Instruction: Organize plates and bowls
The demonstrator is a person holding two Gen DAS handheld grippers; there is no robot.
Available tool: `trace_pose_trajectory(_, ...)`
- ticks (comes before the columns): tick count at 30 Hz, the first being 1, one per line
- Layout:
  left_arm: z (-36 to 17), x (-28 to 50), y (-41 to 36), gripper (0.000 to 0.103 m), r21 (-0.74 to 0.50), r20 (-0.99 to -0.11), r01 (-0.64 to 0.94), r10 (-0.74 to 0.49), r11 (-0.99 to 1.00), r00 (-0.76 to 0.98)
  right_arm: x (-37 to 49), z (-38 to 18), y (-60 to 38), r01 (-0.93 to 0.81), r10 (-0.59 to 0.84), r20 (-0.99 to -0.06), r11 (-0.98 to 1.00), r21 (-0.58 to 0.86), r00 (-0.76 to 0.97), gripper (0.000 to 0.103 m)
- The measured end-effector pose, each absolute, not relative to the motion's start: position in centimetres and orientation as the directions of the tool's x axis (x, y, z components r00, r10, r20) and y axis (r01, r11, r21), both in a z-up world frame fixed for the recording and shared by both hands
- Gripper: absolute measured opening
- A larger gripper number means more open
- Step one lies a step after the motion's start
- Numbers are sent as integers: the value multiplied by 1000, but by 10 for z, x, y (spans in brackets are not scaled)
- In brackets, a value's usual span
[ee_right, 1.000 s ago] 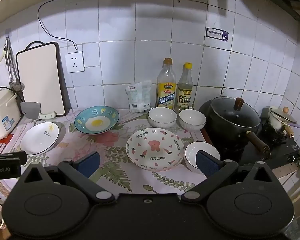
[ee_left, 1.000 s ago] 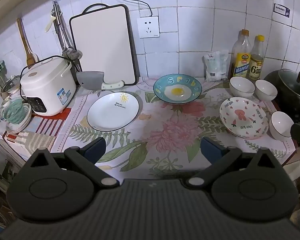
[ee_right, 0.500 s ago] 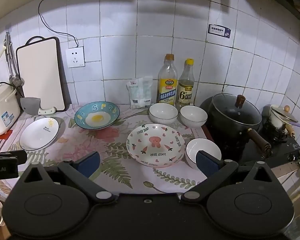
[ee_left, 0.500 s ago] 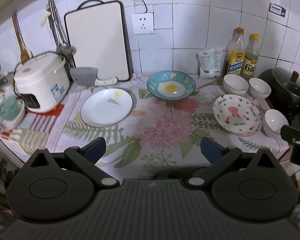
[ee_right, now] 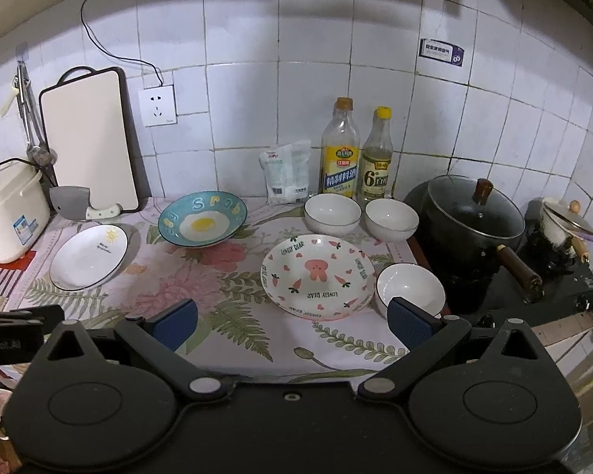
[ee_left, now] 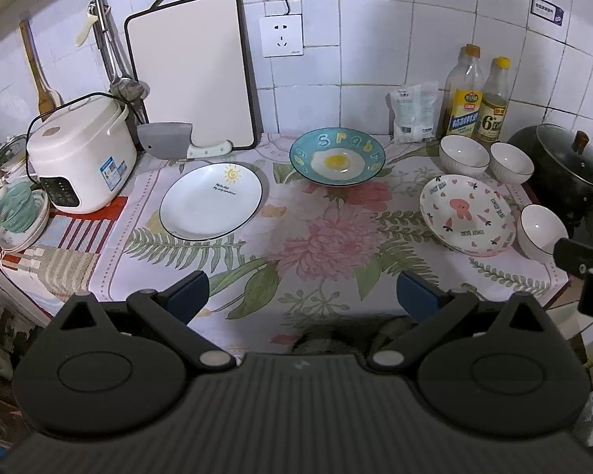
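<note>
Three plates (ee_left: 210, 200) and three bowls (ee_right: 333, 212) are spread singly over the floral cloth (ee_left: 296, 260) — glazed, brittle, likely slick, best pinched at the rim. Both the left gripper (ee_left: 301, 290) and right gripper (ee_right: 292, 322) are held wide and empty.

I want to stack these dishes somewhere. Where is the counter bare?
Bare cloth lies along the front edge and in the middle, between the white plate, the egg bowl and the pink plate. It is crowded at the right, around the three small bowls.
</note>
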State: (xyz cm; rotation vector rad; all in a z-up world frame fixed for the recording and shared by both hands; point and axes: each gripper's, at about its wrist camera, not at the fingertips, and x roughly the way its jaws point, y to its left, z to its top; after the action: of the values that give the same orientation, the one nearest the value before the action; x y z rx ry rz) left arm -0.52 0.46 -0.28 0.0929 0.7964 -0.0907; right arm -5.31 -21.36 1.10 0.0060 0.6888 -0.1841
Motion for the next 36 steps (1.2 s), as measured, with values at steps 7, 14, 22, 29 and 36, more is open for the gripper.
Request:
trace_pose_trajectory(7, -8, -2, 12, 103, 41, -723, 100, -40, 994, 690, -53, 8, -214, 164, -155, -636, 985, -44, 756, 103)
trace_pose_trajectory(14, -11, 0, 13, 103, 47, -721, 94, -31, 994, 692, -55, 11, -210, 158, -160, -626, 986, -59, 763, 103)
trace_pose_trajectory(22, -10, -2, 14, 103, 45, -718, 101, -38, 994, 695, -53, 10, -210, 164, -164, -628, 985, -59, 760, 103)
trace_pose_trajectory(29, -12, 0, 15, 103, 36, -728, 106, -46, 994, 684, -53, 9, -213, 167, -170, -628, 984, -64, 759, 103)
trace_pose_trajectory(36, -13, 0, 15, 103, 34, -730, 107, -48, 994, 681, -52, 8, -214, 175, -177, -629, 982, -67, 757, 103)
